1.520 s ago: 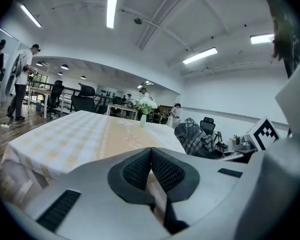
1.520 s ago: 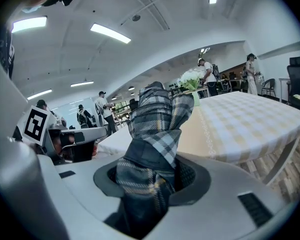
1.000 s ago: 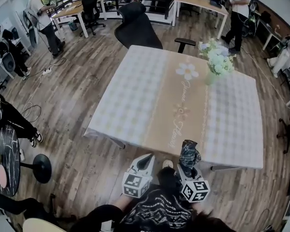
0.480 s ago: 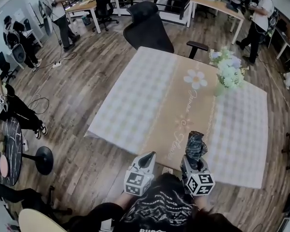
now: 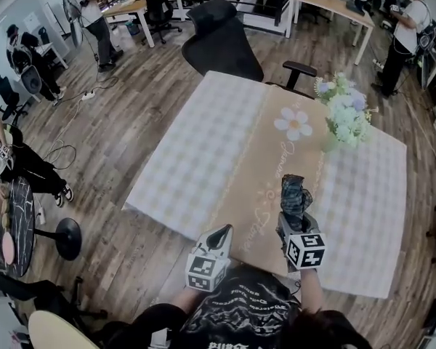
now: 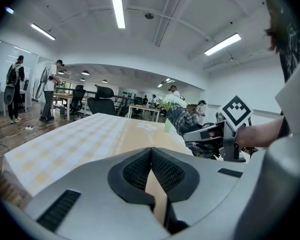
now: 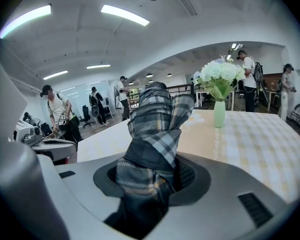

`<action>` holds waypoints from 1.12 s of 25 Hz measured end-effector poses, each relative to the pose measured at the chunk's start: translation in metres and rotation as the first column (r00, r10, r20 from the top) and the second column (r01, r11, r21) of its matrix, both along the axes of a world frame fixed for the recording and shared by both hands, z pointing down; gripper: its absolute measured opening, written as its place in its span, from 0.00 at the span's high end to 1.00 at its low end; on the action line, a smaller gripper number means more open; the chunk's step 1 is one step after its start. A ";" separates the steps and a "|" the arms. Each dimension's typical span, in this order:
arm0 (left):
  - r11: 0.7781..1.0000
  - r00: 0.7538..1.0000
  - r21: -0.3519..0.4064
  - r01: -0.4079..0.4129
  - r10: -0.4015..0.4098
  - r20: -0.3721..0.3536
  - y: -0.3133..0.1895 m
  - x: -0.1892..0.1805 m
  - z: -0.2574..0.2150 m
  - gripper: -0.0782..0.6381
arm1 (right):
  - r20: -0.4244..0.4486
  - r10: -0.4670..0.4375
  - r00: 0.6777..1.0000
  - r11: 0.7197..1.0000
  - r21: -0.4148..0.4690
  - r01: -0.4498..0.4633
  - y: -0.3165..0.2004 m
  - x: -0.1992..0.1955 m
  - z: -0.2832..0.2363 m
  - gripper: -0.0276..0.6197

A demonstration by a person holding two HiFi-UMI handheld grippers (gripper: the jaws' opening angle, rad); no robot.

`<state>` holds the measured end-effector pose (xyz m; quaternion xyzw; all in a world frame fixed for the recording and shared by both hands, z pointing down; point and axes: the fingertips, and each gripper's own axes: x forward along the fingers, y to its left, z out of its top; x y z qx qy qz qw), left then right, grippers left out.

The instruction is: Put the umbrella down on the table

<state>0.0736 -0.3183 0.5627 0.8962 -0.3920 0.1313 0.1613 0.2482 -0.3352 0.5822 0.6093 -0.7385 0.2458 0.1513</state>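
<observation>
Head view: my right claw (image 5: 296, 222) has carried the folded plaid umbrella (image 5: 293, 195) farther over the table (image 5: 196, 166), above its tan runner (image 5: 272, 173); my left claw (image 5: 219, 233) has reached the near edge. Left gripper view: closed, empty. Right gripper view: clamped round the umbrella.

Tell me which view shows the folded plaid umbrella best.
The right gripper view: the dark plaid fabric umbrella fills the centre, clamped in the right gripper. The head view shows the umbrella small, from above; the left gripper view catches only part.
</observation>
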 end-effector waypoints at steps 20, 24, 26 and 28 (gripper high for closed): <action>0.996 0.993 -0.032 0.083 -0.080 0.086 -0.034 0.020 0.018 0.87 | -0.120 -0.211 0.970 0.952 -0.249 0.177 -0.123 0.047 0.057 0.66; 0.997 0.990 -0.030 0.073 -0.069 0.126 -0.032 0.023 0.026 0.87 | -0.135 -0.249 0.959 0.936 -0.289 0.202 -0.140 0.053 0.072 0.66; 0.997 0.988 -0.034 0.076 -0.071 0.135 -0.030 0.023 0.029 0.87 | -0.145 -0.261 0.954 0.929 -0.307 0.207 -0.146 0.056 0.079 0.66; 0.996 0.987 -0.036 0.084 -0.078 0.141 -0.029 0.020 0.031 0.87 | -0.153 -0.274 0.950 0.921 -0.327 0.213 -0.150 0.057 0.086 0.66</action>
